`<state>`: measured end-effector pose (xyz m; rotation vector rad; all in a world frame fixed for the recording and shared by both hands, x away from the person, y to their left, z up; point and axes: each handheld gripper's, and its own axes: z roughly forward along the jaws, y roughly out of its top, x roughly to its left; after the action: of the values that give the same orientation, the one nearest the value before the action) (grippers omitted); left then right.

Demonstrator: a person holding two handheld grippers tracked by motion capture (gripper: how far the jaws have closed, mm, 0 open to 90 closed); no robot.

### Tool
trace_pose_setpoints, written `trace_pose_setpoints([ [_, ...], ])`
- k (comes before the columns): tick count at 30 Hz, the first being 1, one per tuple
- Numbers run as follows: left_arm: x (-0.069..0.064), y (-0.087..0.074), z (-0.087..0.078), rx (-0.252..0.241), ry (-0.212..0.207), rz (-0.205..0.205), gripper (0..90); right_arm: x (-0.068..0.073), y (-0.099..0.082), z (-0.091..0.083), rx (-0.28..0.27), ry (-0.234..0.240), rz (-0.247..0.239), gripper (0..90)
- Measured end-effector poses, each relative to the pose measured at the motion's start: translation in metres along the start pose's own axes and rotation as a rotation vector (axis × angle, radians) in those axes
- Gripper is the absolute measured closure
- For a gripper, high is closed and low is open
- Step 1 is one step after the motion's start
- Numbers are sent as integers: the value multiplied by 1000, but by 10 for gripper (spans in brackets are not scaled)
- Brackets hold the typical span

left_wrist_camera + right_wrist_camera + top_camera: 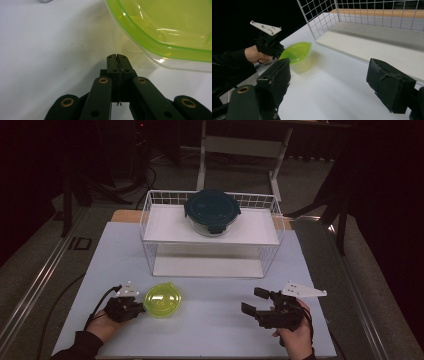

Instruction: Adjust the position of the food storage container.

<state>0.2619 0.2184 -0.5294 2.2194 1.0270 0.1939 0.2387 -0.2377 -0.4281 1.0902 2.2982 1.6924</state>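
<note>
With its jaws pressed together on nothing, my left gripper (pixel 136 308) sits just beside the green lidded container (pixel 162 300) at the near left of the table (pixel 215 330), likely to nudge it toward the wire rack (pixel 150 227). My right gripper (pixel 256 302) waits well apart, jaws wide and empty.

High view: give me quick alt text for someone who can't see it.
The shut left gripper sits against the rim of a lime-green bowl on a pale table, while the open right gripper rests apart. Behind them, a wire rack carries a dark-lidded glass container.
</note>
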Motion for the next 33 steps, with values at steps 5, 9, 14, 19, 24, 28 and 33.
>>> trace_pose_setpoints([
  [5,-3,8,8,-7,-17,2,888,0,-1,0,0,0,3,188],
  [9,-3,8,6,8,-12,5,888,-1,-1,0,2,1,4,188],
  [14,-11,1,-1,24,-12,12,888,-1,-2,-1,2,1,8,188],
  [19,-12,2,-1,8,-31,-3,888,0,-2,1,3,2,5,188],
  [24,-11,7,5,1,-37,-16,888,0,-4,2,12,3,5,188],
  [28,-11,12,10,3,-39,-21,888,-2,-6,1,17,-1,9,188],
  [33,-12,20,17,5,-42,-39,888,-2,-8,-1,18,-4,10,188],
])
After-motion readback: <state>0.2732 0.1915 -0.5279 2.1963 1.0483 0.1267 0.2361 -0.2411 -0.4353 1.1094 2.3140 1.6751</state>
